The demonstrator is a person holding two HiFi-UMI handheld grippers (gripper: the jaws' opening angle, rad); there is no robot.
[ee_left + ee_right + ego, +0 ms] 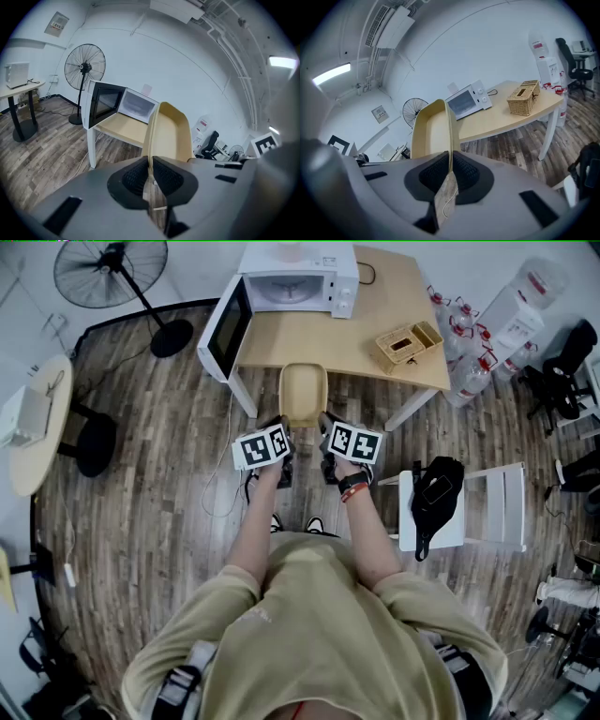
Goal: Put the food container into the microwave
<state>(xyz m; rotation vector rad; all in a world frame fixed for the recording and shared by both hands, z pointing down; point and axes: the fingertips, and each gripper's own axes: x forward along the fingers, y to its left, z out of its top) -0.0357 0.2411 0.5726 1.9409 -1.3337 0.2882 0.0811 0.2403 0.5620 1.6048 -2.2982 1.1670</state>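
left hand-held gripper, right hand-held gripper: clamped on opposite container rims, for level carry | at surface near edge | microwave open

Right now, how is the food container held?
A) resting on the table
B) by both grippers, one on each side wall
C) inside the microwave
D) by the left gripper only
B: the left gripper and the right gripper each have jaws shut on a side wall of the food container.
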